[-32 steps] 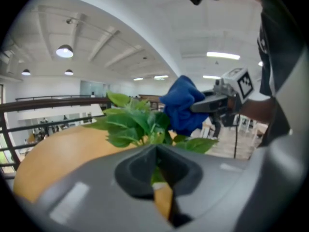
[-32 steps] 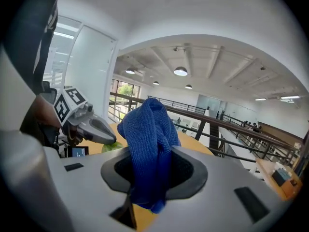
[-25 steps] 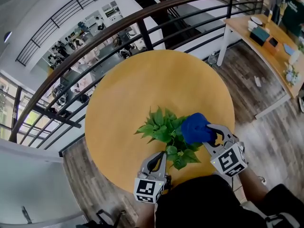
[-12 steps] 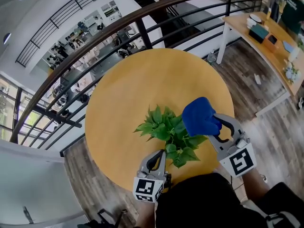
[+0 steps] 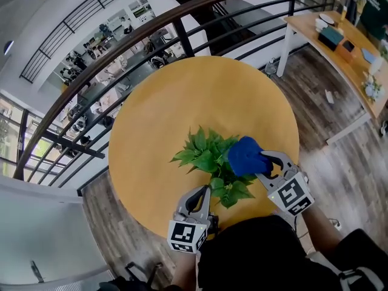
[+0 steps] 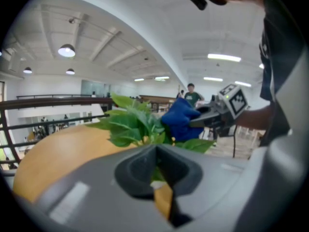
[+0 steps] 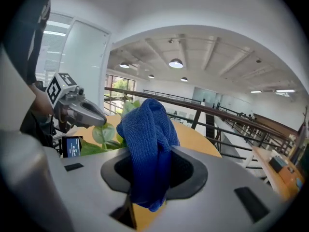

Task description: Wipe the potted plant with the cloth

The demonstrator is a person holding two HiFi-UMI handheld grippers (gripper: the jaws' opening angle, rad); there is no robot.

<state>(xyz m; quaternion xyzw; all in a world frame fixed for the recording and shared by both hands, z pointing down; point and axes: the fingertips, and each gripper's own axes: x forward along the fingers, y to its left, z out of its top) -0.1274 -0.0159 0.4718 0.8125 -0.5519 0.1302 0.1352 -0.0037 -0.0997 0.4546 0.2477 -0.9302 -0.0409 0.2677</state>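
A small potted plant (image 5: 209, 159) with green leaves stands near the front edge of a round yellow table (image 5: 182, 96); its pot is hidden under the leaves. My right gripper (image 5: 262, 164) is shut on a bunched blue cloth (image 5: 245, 155), which rests against the leaves on the plant's right side. In the right gripper view the cloth (image 7: 147, 139) hangs over the jaws, with leaves (image 7: 107, 135) just behind it. My left gripper (image 5: 203, 194) is shut, its tip tucked under the near leaves. What it touches there is hidden. The left gripper view shows leaves (image 6: 130, 124) and cloth (image 6: 179, 122) just ahead.
A dark metal railing (image 5: 151, 38) curves round the table's far side, with a drop to a lower floor beyond. A long wooden table (image 5: 339, 50) with small items stands at the back right. My dark-clothed body fills the bottom edge.
The right gripper lifted the cloth up off the leaves half a second ago and has now brought it back down onto the plant's right side. The left gripper has stayed put.
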